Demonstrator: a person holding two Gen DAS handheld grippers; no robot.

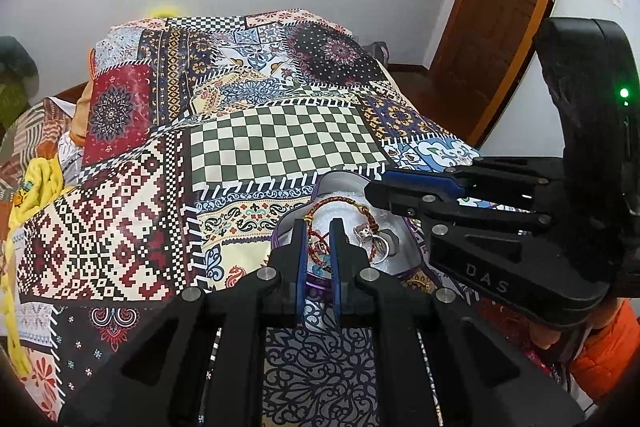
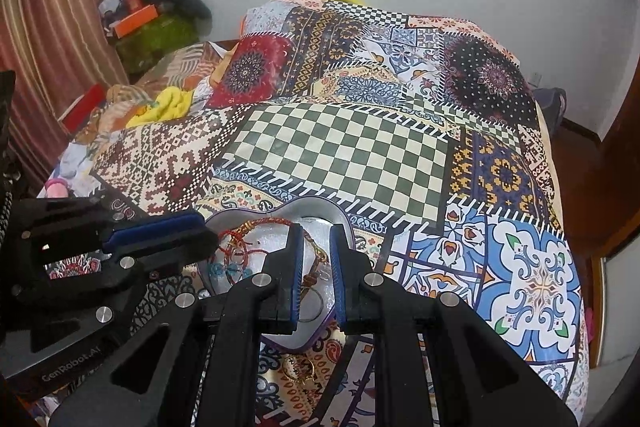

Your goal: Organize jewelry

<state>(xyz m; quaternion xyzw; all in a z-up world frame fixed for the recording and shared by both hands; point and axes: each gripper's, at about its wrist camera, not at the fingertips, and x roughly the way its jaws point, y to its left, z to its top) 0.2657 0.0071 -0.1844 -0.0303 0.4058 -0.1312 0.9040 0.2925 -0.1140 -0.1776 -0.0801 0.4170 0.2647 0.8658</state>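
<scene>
The left hand-held gripper (image 1: 317, 227) hangs closed and empty over the heart-shaped metal tin (image 2: 256, 215) on the bed; red braided cord bracelets (image 2: 240, 243) already lie inside. The right hand-held gripper (image 2: 315, 231), also closed, holds nothing. Below it, a small gold trinket (image 2: 298, 367) is left on the patchwork quilt (image 2: 340, 147).

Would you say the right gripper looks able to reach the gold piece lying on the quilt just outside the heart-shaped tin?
Probably yes. The gold piece lies bare on the quilt, just near of the heart-shaped tin, with nothing over it. The right gripper is shut over the tin's inside, so it would need to pull back and open first.
</scene>
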